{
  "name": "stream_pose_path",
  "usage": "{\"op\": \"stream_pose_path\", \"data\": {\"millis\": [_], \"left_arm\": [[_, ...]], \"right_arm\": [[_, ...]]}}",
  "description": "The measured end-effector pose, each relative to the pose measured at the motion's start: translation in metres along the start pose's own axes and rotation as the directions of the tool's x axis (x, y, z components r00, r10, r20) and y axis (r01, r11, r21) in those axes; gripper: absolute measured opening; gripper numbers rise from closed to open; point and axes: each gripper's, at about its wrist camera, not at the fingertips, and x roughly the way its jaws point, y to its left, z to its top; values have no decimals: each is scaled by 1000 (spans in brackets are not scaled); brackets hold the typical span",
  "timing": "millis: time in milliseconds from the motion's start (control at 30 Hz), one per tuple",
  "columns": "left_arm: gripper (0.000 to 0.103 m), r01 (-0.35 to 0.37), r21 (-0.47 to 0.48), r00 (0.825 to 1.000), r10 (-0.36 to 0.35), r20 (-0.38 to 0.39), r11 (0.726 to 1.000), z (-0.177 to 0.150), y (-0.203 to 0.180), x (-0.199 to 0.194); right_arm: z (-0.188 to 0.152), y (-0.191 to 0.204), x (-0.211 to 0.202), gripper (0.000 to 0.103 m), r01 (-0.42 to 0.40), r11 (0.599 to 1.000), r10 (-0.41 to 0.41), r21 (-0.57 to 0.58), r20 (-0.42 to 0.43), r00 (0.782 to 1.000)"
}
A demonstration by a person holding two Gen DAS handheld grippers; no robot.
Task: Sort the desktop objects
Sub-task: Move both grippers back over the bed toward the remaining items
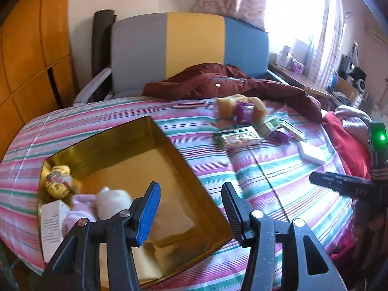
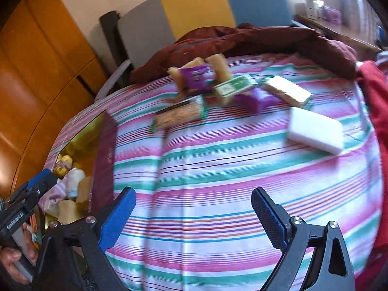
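Gold shines inside the tin box (image 1: pixel 126 145), which sits on the striped bed cover (image 1: pixel 266 177) near its left edge. In the left wrist view, the left gripper (image 1: pixel 190 209) hangs over the box's near right corner. Its jaws are apart and nothing is between them. Some things lie in the box's left end: a yellow wrapped candy (image 1: pixel 58 181), a soft pink-and-white toy (image 1: pixel 101 203) and a white card (image 1: pixel 52 228). Farther back on the cover, near the dark red jacket (image 1: pixel 230 84), sits a little pile of snack packs (image 1: pixel 245 126). The right gripper's black finger (image 1: pixel 339 184) shows at the right edge.

In the right wrist view, the right gripper (image 2: pixel 194 220) is wide open and empty over bare stripes. Ahead near the right side lies a white foam block (image 2: pixel 315 131). It looks light and squashy, so I think a soft pinch across its short sides would do. The purple packet (image 2: pixel 257 99) and the long snack bar (image 2: pixel 179 116) look crinkly and slippery; grab them around the middle.
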Motion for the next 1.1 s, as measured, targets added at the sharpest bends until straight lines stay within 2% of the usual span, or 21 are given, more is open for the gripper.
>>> {"op": "stream_pose_path", "data": {"millis": [300, 433, 467, 567, 667, 800, 900, 1100], "left_arm": [[53, 51, 52, 998, -49, -44, 997, 5, -25, 19], [53, 72, 85, 996, -67, -66, 994, 6, -35, 26], [53, 83, 95, 994, -75, -75, 992, 7, -39, 28], [53, 116, 101, 989, -106, -101, 988, 11, -44, 36], [53, 135, 122, 986, -122, -115, 983, 17, -49, 43], [56, 166, 173, 980, -143, -137, 971, 29, -57, 53], [59, 192, 216, 975, -161, -156, 957, 39, -64, 61], [61, 252, 270, 957, -198, -212, 929, 61, -76, 86]], "right_arm": [[15, -78, -21, 100, 84, 979, -91, 187, 28, 995], [31, -101, -17, 103, 162, 970, -167, 182, 11, 986], [34, -104, -14, 103, 180, 970, -183, 163, 3, 983], [48, -104, 2, 103, 249, 968, -248, 9, -35, 968], [61, -105, 20, 103, 291, 945, -303, -147, -66, 951], [73, -112, 44, 103, 269, 909, -320, -319, -120, 940], [79, -117, 58, 103, 252, 885, -332, -393, -152, 931], [87, -128, 82, 103, 187, 864, -314, -468, -210, 926]]}}
